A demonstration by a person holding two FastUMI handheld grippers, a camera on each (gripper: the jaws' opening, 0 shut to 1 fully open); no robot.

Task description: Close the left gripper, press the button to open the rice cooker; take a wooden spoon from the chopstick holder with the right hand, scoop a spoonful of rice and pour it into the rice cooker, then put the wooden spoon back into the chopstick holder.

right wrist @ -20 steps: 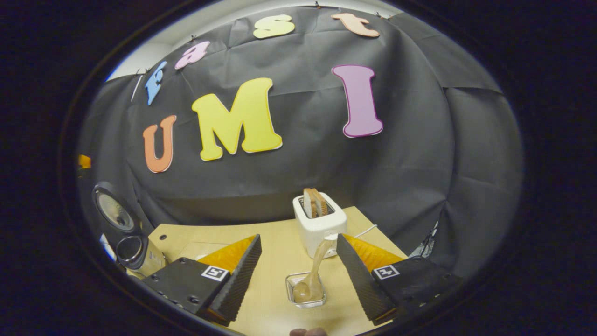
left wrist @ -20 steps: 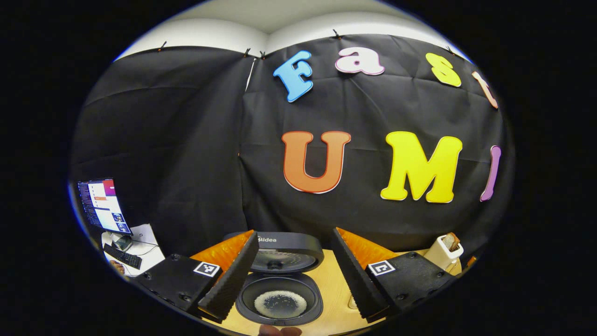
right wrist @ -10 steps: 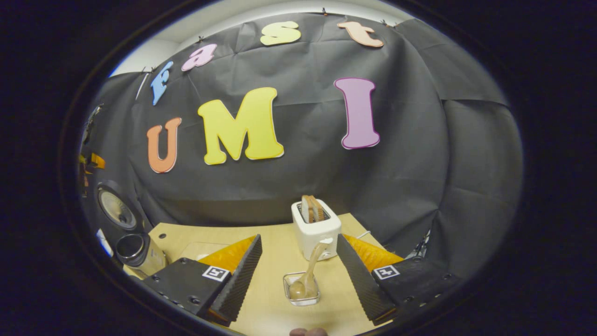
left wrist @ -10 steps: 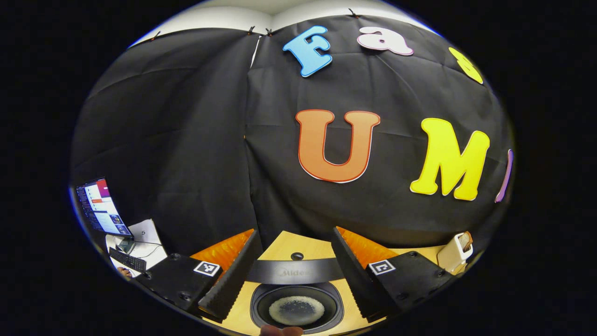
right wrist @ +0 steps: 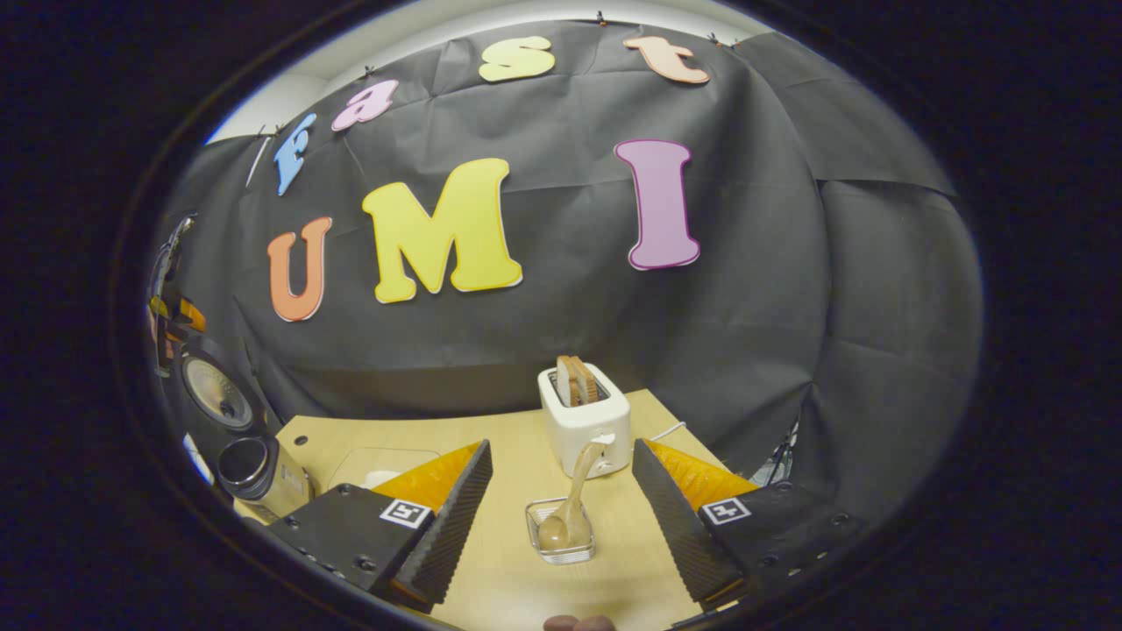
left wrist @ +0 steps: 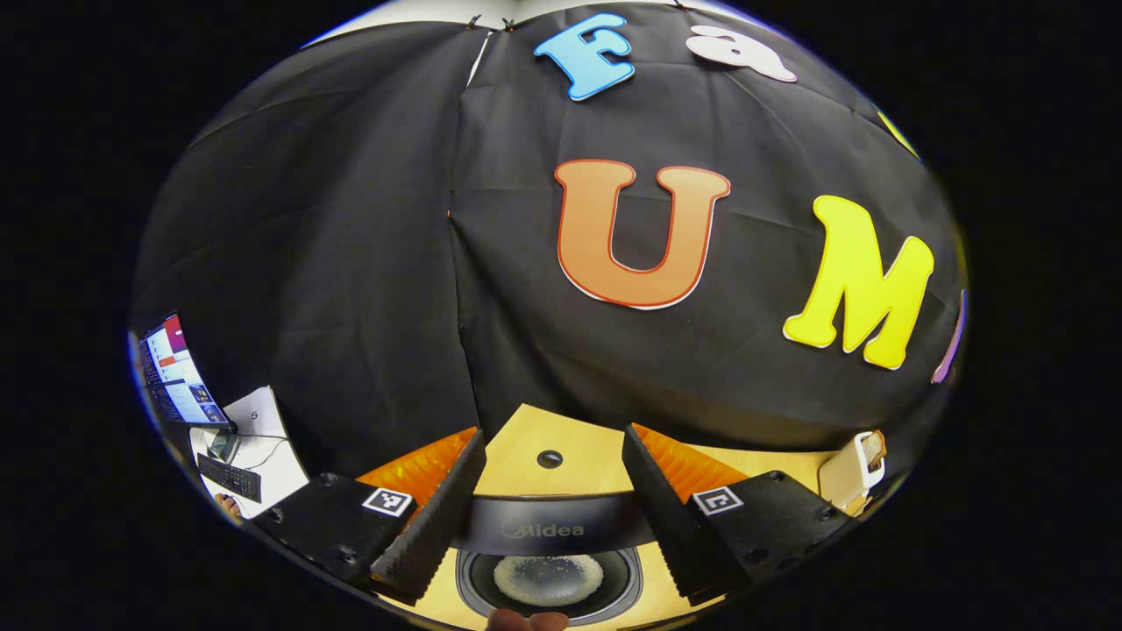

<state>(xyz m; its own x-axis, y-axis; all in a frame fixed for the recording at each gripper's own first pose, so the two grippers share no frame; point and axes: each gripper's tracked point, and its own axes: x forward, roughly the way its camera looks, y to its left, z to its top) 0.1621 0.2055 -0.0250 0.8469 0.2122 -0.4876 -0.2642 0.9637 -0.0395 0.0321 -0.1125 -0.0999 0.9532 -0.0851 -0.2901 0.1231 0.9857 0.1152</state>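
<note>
Left gripper view, left to right: monitor [left wrist: 171, 372] and keyboard [left wrist: 230, 478] far left, toaster [left wrist: 852, 469] far right. Left gripper [left wrist: 545, 517] spread wide, holding nothing; between its fingers, below, cooker [left wrist: 548, 561] with lid [left wrist: 552, 524] raised, rice [left wrist: 548, 578] inside.

Right gripper view: cooker far left, toaster behind. Right gripper [right wrist: 561, 517] spread, empty; between its fingers, holder [right wrist: 561, 542] with spoon [right wrist: 568, 508] leaning inside.

left gripper [left wrist: 545, 517]: fingers standing apart, rice cooker [left wrist: 550, 578] lying open below them, its raised lid [left wrist: 552, 526] crossing the gap | right gripper [right wrist: 561, 517]: fingers spread, bare table [right wrist: 500, 578] lying between | ahead: clear holder [right wrist: 561, 543] with wooden spoon [right wrist: 570, 504] standing in the path, toaster [right wrist: 585, 419] blocking behind it
</note>
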